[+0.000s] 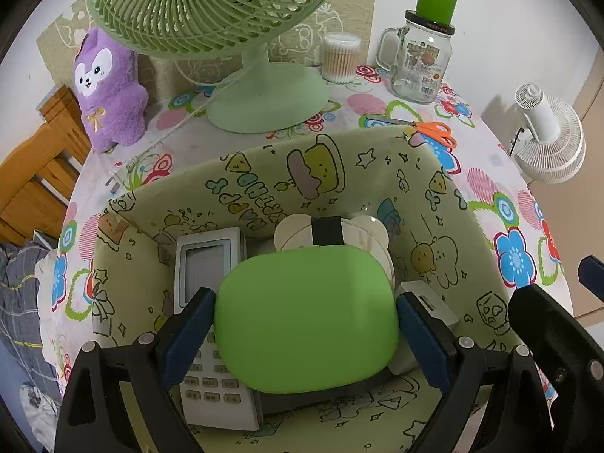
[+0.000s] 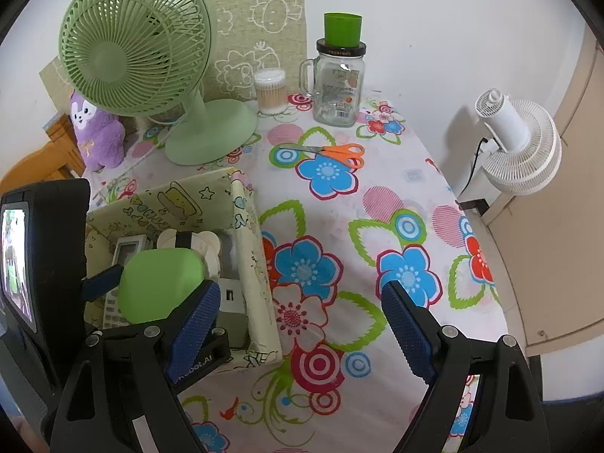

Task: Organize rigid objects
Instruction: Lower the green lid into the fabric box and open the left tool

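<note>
My left gripper (image 1: 305, 324) is shut on a flat green rounded case (image 1: 307, 321) and holds it inside a cartoon-print storage box (image 1: 264, 173). The box holds a white remote control (image 1: 211, 339), a cream round object with a black band (image 1: 362, 234) and a grey adapter (image 1: 430, 305). In the right wrist view the green case (image 2: 158, 283) and the box (image 2: 256, 264) show at the left. My right gripper (image 2: 302, 324) is open and empty over the floral tablecloth (image 2: 377, 226), right of the box. Orange-handled scissors (image 2: 339, 153) lie on the cloth beyond it.
At the back stand a green desk fan (image 2: 151, 75), a purple plush toy (image 2: 98, 132), a cotton-swab tub (image 2: 270, 90) and a glass jar with a green cup on it (image 2: 339, 83). A white fan (image 2: 517, 143) is mounted right of the table edge.
</note>
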Available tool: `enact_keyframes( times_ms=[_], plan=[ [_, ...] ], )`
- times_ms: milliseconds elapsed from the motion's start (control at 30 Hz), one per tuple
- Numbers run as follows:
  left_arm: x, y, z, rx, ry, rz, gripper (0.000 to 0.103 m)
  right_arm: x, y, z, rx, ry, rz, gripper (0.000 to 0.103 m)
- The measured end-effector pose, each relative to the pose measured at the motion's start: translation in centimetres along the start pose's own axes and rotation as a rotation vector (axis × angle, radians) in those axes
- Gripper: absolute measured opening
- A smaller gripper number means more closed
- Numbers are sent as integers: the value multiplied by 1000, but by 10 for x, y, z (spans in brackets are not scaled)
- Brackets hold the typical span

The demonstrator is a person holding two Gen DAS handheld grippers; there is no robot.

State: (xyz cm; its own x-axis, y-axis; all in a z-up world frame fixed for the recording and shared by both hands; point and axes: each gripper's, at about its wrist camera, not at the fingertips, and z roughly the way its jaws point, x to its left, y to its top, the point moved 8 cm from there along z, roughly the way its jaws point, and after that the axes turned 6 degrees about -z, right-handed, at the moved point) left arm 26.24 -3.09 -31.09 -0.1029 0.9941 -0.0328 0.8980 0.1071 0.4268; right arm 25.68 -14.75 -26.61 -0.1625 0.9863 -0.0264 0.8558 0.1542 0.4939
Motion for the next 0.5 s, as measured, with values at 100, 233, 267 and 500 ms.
enact_keyframes(
  times_ms=[100, 233, 267, 500],
  plan=[
    [0, -3, -2, 12, -12, -4, 100, 2, 1, -2, -6, 3, -10, 89],
    [3, -5, -10, 2, -6, -16, 103, 6, 2, -8, -16, 15, -22, 89],
    [4, -5, -13, -1, -6, -18, 103, 7, 2, -10, -20, 19, -27, 89],
    [9, -7, -40, -44, 8, -26, 103, 15, 6, -26, -53, 46, -57, 89]
  ],
)
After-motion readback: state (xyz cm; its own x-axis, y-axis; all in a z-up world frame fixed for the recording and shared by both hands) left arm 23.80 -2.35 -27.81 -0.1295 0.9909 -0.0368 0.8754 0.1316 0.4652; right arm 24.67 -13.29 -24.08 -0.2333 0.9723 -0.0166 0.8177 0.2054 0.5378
